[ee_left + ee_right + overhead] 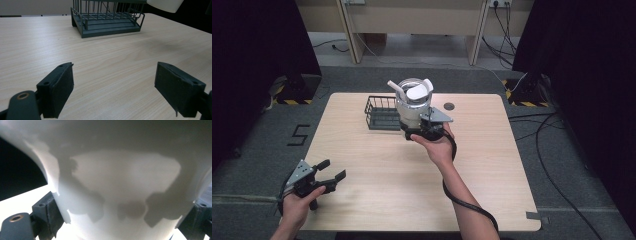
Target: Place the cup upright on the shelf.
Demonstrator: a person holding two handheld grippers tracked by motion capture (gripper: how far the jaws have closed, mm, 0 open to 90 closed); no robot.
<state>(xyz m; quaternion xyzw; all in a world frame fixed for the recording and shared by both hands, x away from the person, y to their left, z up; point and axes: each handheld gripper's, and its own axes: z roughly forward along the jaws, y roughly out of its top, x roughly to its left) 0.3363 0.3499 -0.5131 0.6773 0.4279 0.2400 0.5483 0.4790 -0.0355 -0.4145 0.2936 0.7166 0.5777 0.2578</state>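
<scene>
A person sits at a light wooden table (377, 195) with a gripper in each hand. The right gripper (424, 131), held up over the middle of the table, has its jaws closed around the lower part of a white cup-like container (412, 107); a white scoop or spoon (419, 90) rests in the container's open top. In the right gripper view the container's pale wall (117, 195) sits tight between both jaws. Just behind and left of this gripper stands a dark wire basket (381, 112), on the table. The left gripper (326, 172) hovers low near the table's near-left corner, jaws spread wide with nothing between them, the basket (107, 21) well ahead of it
</scene>
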